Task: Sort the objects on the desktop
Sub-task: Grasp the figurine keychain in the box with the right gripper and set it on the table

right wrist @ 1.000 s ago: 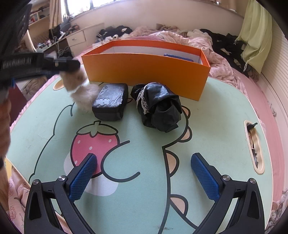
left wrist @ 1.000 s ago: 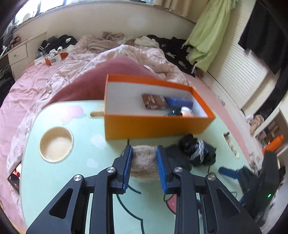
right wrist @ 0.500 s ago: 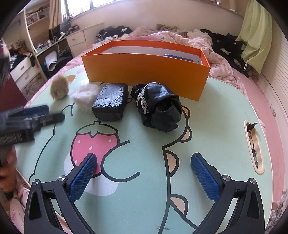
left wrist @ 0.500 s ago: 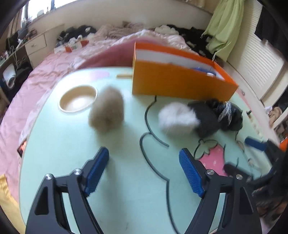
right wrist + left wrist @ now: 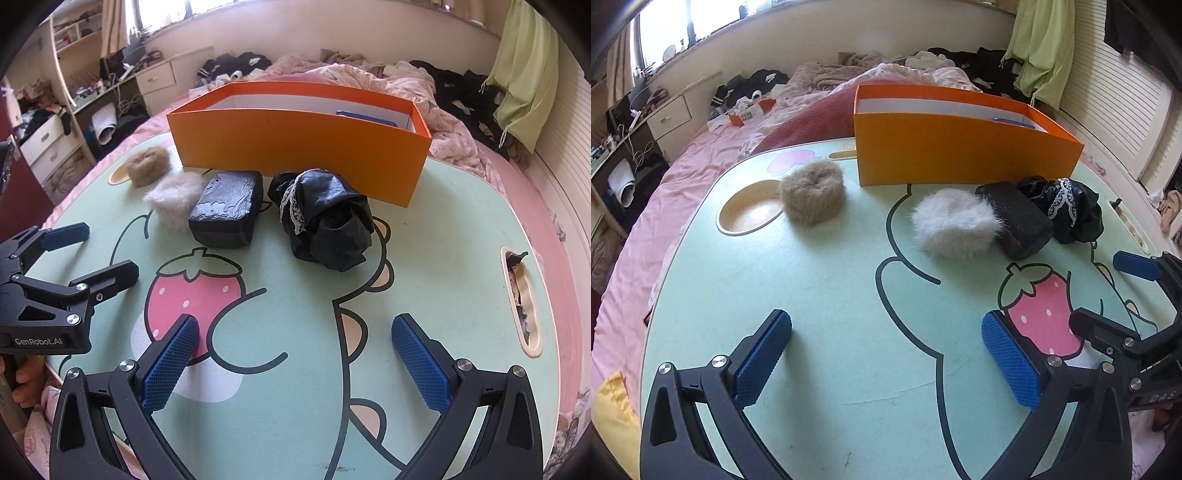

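Bare desk (image 5: 849, 288) lies between both spread, empty claws, left claw (image 5: 886, 354) and right claw (image 5: 295, 365), and the orange box (image 5: 295, 147) at the far edge. In front of the box sit a tan fluffy scrunchie (image 5: 812, 197), a white fluffy scrunchie (image 5: 955, 227) touching a black case (image 5: 227, 206), and a black lace-trimmed bundle (image 5: 325, 218).

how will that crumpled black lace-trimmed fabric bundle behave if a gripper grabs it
The crumpled black lace-trimmed fabric bundle looks soft and folded, so it will probably squash and sag. Its glossy surface suggests it may slip between pads. Loose folds could unfurl, though it seems light.
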